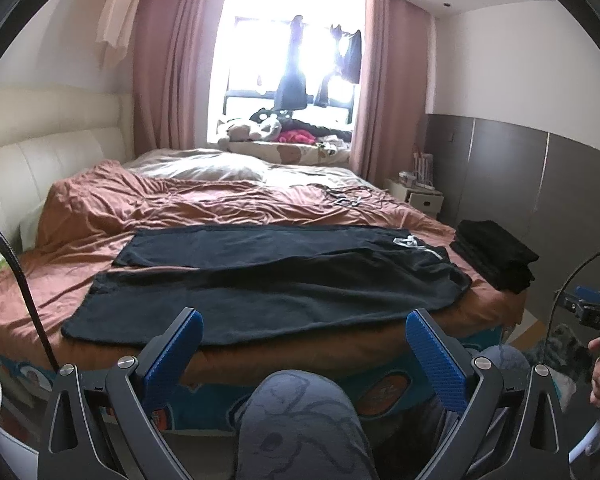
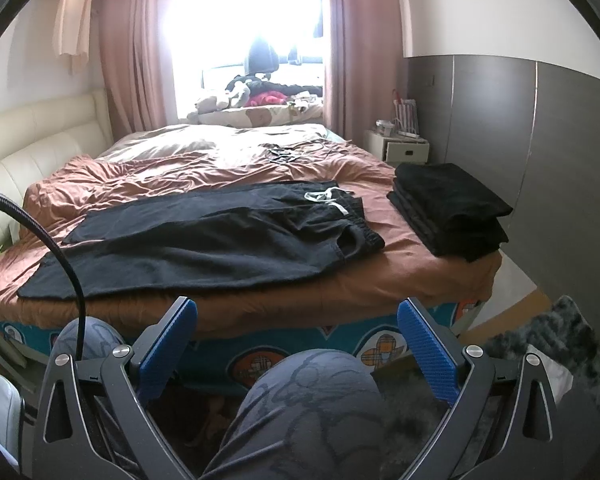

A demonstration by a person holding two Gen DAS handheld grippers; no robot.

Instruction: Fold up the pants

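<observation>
Left wrist view: pants laid out, claws waiting at bed's edge

Black pants (image 1: pixel 260 280) lie flat along the near edge of the bed (image 1: pixel 100 208), long axis crosswise, waistband toward the right corner beside a stack of folded clothes (image 2: pixel 452 208). Both the left claw (image 1: pixel 304 336) and right claw (image 2: pixel 298 320) hang spread wide and empty, short of the mattress, above the person's knees. The right claw looks nearer the waistband. Pink curtains frame a bright window.
</observation>
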